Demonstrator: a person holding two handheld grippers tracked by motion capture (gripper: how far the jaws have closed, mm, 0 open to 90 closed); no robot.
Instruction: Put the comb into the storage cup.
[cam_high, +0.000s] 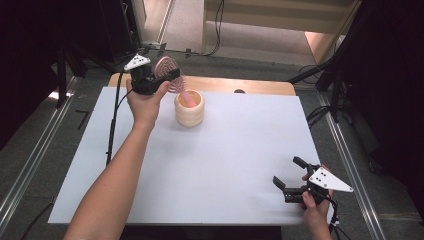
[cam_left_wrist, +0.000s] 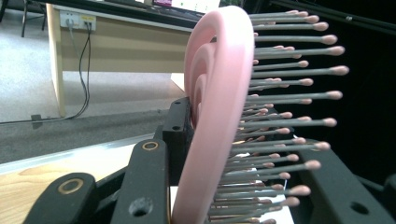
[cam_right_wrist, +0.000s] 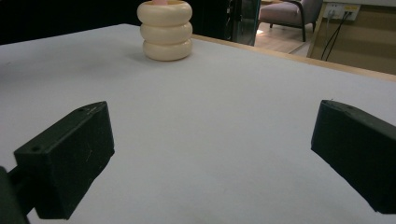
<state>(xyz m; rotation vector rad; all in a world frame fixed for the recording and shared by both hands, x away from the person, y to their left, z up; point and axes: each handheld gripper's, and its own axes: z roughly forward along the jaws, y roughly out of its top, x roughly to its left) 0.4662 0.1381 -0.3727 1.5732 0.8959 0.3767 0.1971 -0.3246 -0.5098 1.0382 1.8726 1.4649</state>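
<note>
A pink hairbrush (cam_high: 167, 67) with grey, pink-tipped bristles is held at its head by my left gripper (cam_high: 165, 80), which is shut on it above the table's far left. The brush's handle (cam_high: 189, 98) slants down into the mouth of a cream ribbed cup (cam_high: 189, 114) standing on the white board. In the left gripper view the brush (cam_left_wrist: 219, 93) stands edge-on between the black jaws of the left gripper (cam_left_wrist: 243, 154). My right gripper (cam_high: 287, 170) rests open and empty near the front right edge; its view looks across the board between its jaws (cam_right_wrist: 212, 154) to the cup (cam_right_wrist: 166, 32).
A white board (cam_high: 225, 165) covers the wooden table (cam_high: 250, 85), whose far edge shows behind the cup. Dark stands and cables ring the table, and metal rails run along the floor on both sides.
</note>
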